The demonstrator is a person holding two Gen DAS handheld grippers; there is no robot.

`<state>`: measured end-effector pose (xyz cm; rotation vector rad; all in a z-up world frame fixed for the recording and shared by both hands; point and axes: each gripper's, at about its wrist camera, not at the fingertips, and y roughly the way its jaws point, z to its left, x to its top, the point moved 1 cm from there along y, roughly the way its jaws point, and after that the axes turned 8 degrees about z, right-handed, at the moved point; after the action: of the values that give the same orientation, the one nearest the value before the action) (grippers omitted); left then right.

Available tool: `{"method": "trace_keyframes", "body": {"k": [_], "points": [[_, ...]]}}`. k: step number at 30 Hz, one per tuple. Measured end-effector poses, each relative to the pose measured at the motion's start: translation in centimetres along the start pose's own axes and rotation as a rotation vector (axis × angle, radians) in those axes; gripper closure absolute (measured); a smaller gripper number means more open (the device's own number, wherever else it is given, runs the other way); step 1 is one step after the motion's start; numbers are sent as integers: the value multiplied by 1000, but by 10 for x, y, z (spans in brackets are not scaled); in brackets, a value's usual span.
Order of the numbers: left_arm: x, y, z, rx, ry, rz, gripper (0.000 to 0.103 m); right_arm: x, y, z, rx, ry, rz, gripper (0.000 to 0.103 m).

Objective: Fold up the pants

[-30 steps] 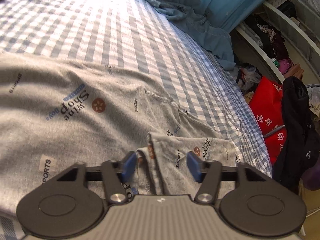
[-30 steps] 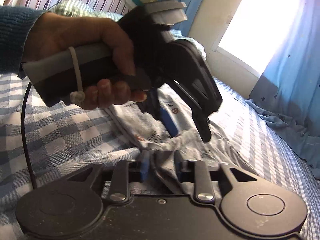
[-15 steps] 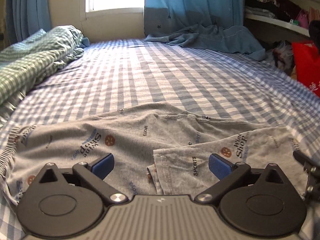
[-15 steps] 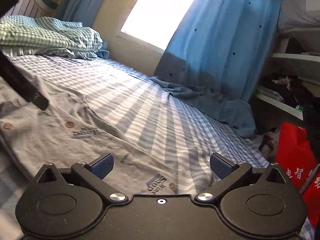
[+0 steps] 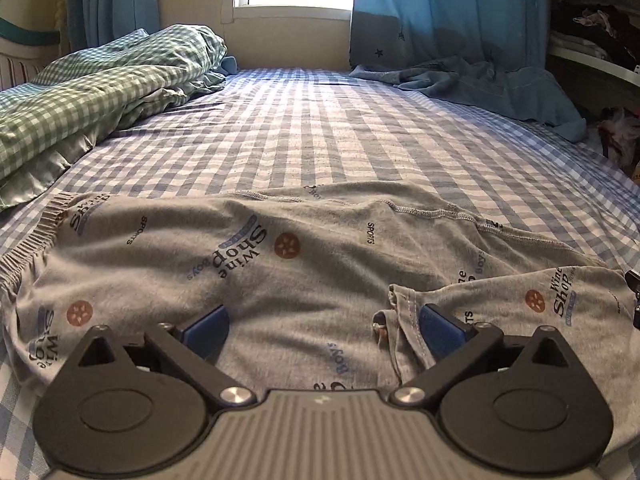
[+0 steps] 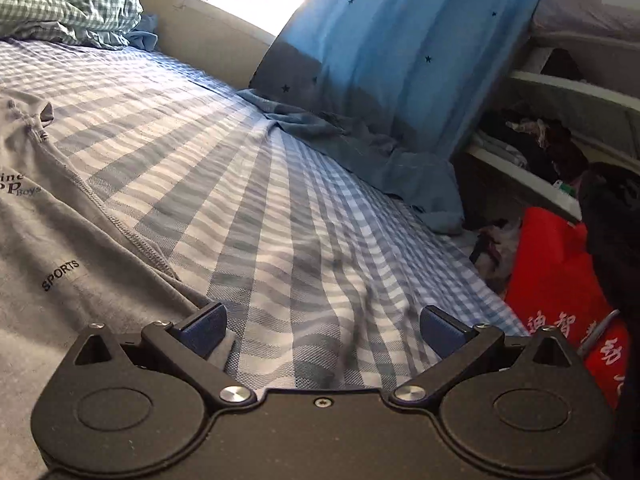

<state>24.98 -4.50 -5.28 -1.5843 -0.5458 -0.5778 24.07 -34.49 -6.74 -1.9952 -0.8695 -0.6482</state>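
Left gripper point(image 5: 322, 330) spread wide, empty, low over grey printed pants point(image 5: 248, 280) lying flat with one leg end folded back by its right finger, right gripper point(image 6: 322, 330) likewise spread over the pants' edge and checked bed point(image 6: 280, 208), blue curtain point(image 6: 400, 40) beyond.

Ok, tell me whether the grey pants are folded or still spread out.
Partly folded. The grey pants lie on the checked bedsheet, with a leg end doubled back over them. Both grippers are open, holding nothing.
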Motion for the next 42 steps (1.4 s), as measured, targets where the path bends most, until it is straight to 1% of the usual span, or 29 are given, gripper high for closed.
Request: {"method": "trace_keyframes", "body": {"k": [1,3,5,7,10,13,16,17,19,20,22,23,25,26,28,31,34,36,37,39,42], "points": [[0,-2,0,-5,-4,0,1,0,-2,-3,-1,6,-10,1],[2,-10,2,7,-11,-1,0,-2,-16,-5,-45,-12,-53,1],[0,-23,3,12,0,-32,0,-7,-39,-8,-26,6,-89,1],[-6,-31,2,11,34,-29,0,-15,-66,-6,7,12,-116,1],[-18,-30,3,40,44,19,0,-31,-85,8,22,-26,-119,1],[-24,-30,9,20,2,4,0,-39,-83,25,12,-89,-86,1],[-23,-34,13,14,-14,10,0,-31,-85,24,14,-102,-97,1],[-22,-37,15,13,-17,12,0,-27,-87,23,25,-97,-94,1],[-24,-46,18,2,-11,-5,0,-21,-97,22,54,-73,-130,1],[-26,-48,20,8,-7,-10,0,-17,-102,25,72,-69,-147,1],[-31,-45,23,35,12,15,0,-10,-108,36,120,-86,-158,1],[-34,-41,25,46,20,34,0,-7,-108,44,155,-99,-150,1],[-38,-45,30,26,10,17,1,-3,-103,61,257,-123,-114,1],[-39,-48,33,13,3,21,0,-2,-100,67,285,-127,-96,1],[-39,-59,42,-10,-7,24,0,4,-104,73,259,-122,-102,1],[-40,-82,67,-31,-62,-14,0,25,-111,77,293,-99,-145,1],[-39,-101,100,-35,-135,-51,0,63,-106,96,330,-136,-184,1],[-39,-105,124,-16,-171,-58,0,94,-96,111,410,-119,-198,1],[-38,-105,136,2,-188,-56,0,109,-87,120,433,-115,-201,1],[-38,-104,158,29,-222,-50,0,137,-67,147,434,-146,-178,1],[-37,-100,192,1,-292,-57,0,166,-33,185,432,-171,-118,1]]}}
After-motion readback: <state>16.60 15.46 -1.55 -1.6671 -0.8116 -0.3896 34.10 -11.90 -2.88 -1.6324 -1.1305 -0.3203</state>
